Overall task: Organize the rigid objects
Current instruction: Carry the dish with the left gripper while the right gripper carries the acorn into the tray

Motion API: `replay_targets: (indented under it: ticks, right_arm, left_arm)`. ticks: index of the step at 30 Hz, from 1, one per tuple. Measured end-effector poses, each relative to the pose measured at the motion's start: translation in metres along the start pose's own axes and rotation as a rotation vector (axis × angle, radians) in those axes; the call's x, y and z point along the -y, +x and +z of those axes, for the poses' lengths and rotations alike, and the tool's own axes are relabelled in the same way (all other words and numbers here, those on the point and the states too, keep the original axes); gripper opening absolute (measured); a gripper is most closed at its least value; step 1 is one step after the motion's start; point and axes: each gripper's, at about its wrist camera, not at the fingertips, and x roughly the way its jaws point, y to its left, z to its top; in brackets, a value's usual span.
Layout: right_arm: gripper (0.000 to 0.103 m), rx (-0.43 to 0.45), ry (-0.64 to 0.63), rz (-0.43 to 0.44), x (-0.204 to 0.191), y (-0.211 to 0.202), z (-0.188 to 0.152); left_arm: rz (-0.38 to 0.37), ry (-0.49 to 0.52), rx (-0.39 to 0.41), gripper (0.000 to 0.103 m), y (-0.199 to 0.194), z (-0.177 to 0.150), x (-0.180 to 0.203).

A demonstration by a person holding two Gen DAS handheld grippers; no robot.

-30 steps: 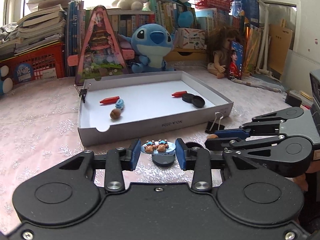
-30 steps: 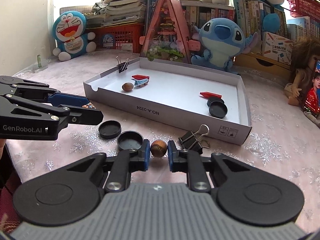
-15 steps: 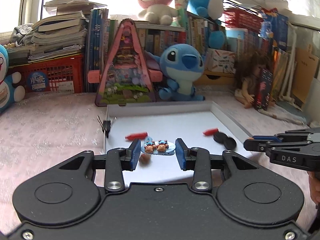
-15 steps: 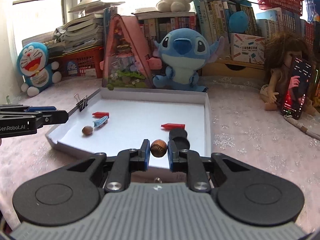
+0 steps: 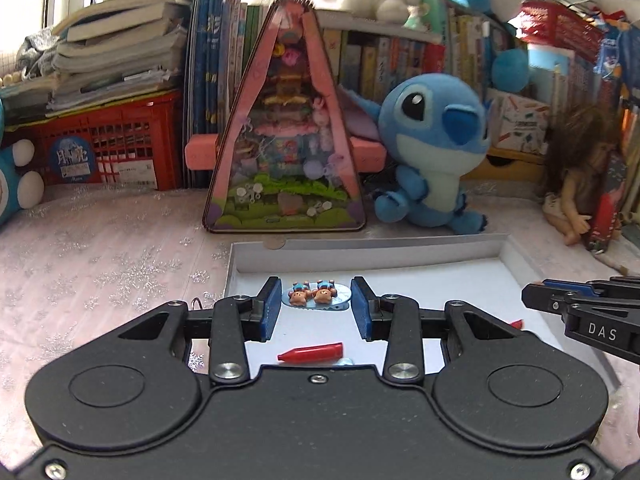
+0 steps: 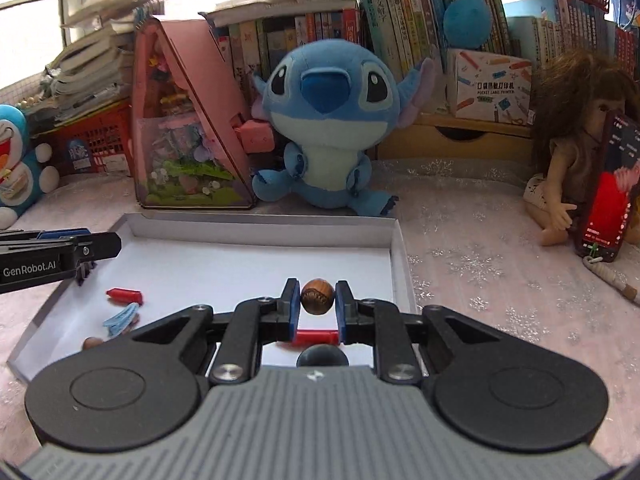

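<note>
Left gripper (image 5: 316,308) is clamped on a blue hair clip with two bear heads (image 5: 316,296), clip pinched flat between the blue pads, carried above the white tray (image 5: 400,254), roughly over its left half. Below it, at 6 o'clock from the clip, a red cap (image 5: 312,353) lies on the tray floor. Right gripper (image 6: 317,304) is closed tight on a brown nut (image 6: 317,296), pads touching both sides, hanging above the tray's right half near the right wall. Under it at 6 o'clock: a second red cap (image 6: 316,336), then a black round lid (image 6: 322,357) partly hidden by the gripper body. Around 9 o'clock of the nut, on the tray floor: another red cap (image 6: 125,295), a blue clip (image 6: 120,318) and a second brown nut (image 6: 93,343) near the left wall. Each gripper shows at the other view's edge, well apart. Beyond the tray at 12 o'clock: blue plush toy (image 6: 326,128) and pink triangular toy house (image 5: 286,136) on the pale snowflake tablecloth (image 5: 100,264), bookshelf (image 6: 312,36) behind.
</note>
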Motion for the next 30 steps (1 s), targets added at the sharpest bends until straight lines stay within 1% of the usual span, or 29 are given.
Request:
replay_targets:
  ticks: [4,7,10,16,30]
  right_arm:
    - [0.022,-0.023,0.003,-0.018,0.000,0.019,0.003]
    - [0.022,-0.037,0.007,-0.018,0.001,0.029,0.005]
    - [0.022,-0.048,0.004,-0.022,0.001,0.034,0.004]
    - [0.022,-0.067,0.010,-0.021,0.003,0.040,0.002]
    - [0.022,-0.104,-0.009,-0.031,-0.001,0.046,0.002]
  left_arm:
    - [0.014,-0.018,-0.038,0.035,0.021,-0.003,-0.004]
    - [0.023,-0.001,-0.034,0.035,0.030,-0.004,-0.002]
    - [0.012,0.001,-0.048,0.035,0.036,-0.004,0.002]
    - [0.017,0.006,-0.071,0.035,0.045,-0.009,0.006]
    - [0.018,0.047,-0.097,0.035,0.051,-0.011,0.013]
